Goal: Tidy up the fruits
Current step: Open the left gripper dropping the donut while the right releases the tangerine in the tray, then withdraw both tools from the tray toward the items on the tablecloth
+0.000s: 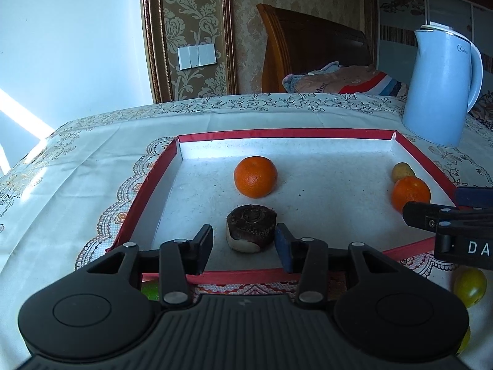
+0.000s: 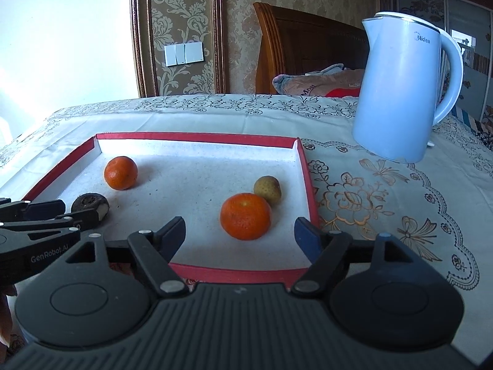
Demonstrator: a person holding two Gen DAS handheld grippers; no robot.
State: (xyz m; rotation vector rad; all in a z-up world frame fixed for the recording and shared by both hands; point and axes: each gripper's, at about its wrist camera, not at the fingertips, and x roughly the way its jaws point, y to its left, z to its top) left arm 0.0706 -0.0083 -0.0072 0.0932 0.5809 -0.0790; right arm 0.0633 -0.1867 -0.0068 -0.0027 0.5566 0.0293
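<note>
Nearest to me on the left side, my left gripper hangs over the front edge of the red-rimmed tray, its jaws set narrow on either side of a dark, flat-topped brown fruit; the pads stand just beside it with a sliver of gap, so I read it as not gripped. On the right side, my right gripper has its jaws spread wide, with an orange sitting on the tray floor just ahead of them, untouched. Outside the tray, near its front right corner, a yellow-green fruit lies on the patterned tablecloth. Just behind that orange, touching or nearly so, is a small yellowish-brown fruit close to the tray's right wall. Farther back and to the left, a second orange rests alone on the tray. Beyond the tray's far right corner a pale blue kettle stands on the cloth
</note>
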